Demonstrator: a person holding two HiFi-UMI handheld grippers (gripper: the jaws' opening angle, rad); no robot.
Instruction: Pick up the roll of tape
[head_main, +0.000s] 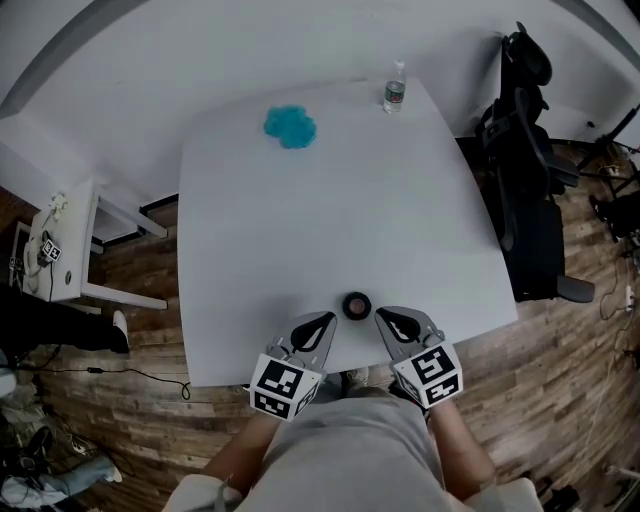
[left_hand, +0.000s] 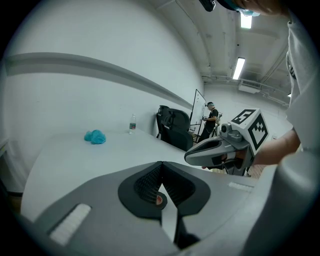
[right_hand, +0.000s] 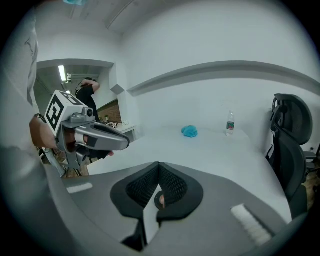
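The roll of tape (head_main: 357, 305), small, dark and round, lies flat on the white table (head_main: 330, 210) near its front edge. My left gripper (head_main: 327, 319) sits just left of the roll and my right gripper (head_main: 383, 316) just right of it, both pointing inward at it with their tips apart from it. In the left gripper view the left gripper (left_hand: 161, 163) has its jaws together, and a sliver of the roll (left_hand: 159, 200) shows through the gap below the tips. In the right gripper view the right gripper (right_hand: 159, 164) is also shut, with the roll (right_hand: 160, 201) peeking through.
A crumpled blue cloth (head_main: 290, 126) and a water bottle (head_main: 394, 92) stand at the table's far side. A black office chair (head_main: 530, 190) is at the right, and a white side stand (head_main: 70, 240) at the left. A person (left_hand: 209, 117) stands far off by a whiteboard.
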